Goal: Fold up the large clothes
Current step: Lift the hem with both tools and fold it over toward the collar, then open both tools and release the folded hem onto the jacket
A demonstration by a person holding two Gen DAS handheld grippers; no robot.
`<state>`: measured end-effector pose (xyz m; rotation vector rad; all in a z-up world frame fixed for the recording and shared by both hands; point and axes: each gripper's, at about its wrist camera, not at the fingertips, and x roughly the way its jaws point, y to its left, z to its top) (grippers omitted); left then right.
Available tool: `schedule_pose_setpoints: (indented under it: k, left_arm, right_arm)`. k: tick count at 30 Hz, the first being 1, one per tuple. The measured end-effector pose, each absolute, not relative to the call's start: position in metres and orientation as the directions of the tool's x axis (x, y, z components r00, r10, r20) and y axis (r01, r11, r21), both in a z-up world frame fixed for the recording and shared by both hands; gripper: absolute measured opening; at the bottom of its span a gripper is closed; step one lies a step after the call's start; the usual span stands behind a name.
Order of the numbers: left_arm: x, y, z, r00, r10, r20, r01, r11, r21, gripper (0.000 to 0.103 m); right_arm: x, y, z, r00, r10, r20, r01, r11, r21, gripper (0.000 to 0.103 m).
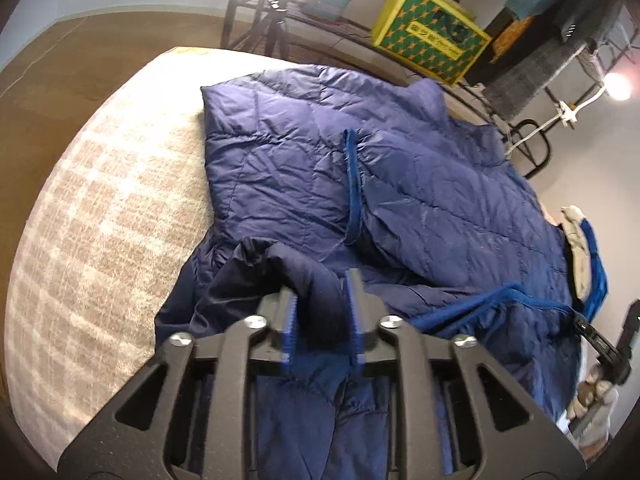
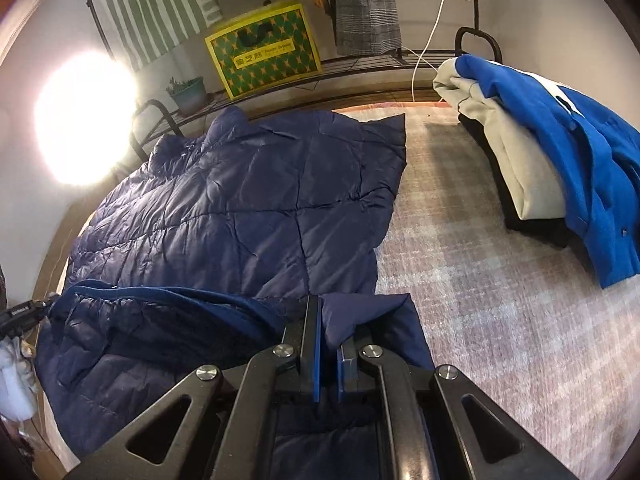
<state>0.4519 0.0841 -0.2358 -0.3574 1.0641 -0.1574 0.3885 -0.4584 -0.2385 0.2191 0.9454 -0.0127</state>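
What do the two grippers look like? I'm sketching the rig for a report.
Both are alike. The left gripper and right gripper have black linkage arms with triangular cut-outs, round silver bolts at the joints, and blue ribbed pads lining the fingers. No cables show. The person's hand wears a pale glove.

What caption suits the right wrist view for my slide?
Right gripper shut on a navy puffer jacket spread on the plaid surface.

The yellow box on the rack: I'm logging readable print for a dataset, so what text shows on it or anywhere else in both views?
yellow box: a yellow label band with Chinese characters and small Latin script, too blurred to read.
left gripper: tiny white lettering on its body, unreadable.
navy down jacket: no text visible.
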Motion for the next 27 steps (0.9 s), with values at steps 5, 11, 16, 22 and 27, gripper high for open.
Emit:
schedule_pose_setpoints:
  k: [5, 11, 16, 22, 27]
  left_arm:
    - [0.449, 0.108, -0.222, 0.497, -0.346, -0.795, -0.032, 0.909, -0.415, 0.050]
    - [0.446, 0.142, -0.197, 0.550, -0.345, -0.761, 0.033, 0.919, -0.393, 0.050]
    - [0.444, 0.143, -0.207, 0.520, -0.319, -0.792, 0.130, 0.946, -0.296, 0.050]
    - [0.445, 0.124, -0.234, 0.476, -0.368, -0.799, 0.215, 0.929, -0.300, 0.050]
    - [0.449, 0.116, -0.248, 0.456, -0.384, -0.803, 0.236, 0.922, -0.307, 0.050]
  right_arm:
    - [0.393, -0.458, -0.239, 0.576, 0.140, -0.806, 0.043, 0.979, 0.201, 0.013]
    - [0.400, -0.460, -0.239, 0.547, 0.215, -0.809, -0.028, 0.971, 0.239, 0.022]
    - [0.389, -0.480, -0.221, 0.580, 0.355, -0.733, -0.113, 0.926, 0.359, 0.072]
    - [0.365, -0.502, -0.210, 0.643, 0.353, -0.680, -0.153, 0.929, 0.337, 0.075]
    - [0.364, -0.501, -0.228, 0.597, 0.292, -0.747, -0.177, 0.956, 0.232, 0.070]
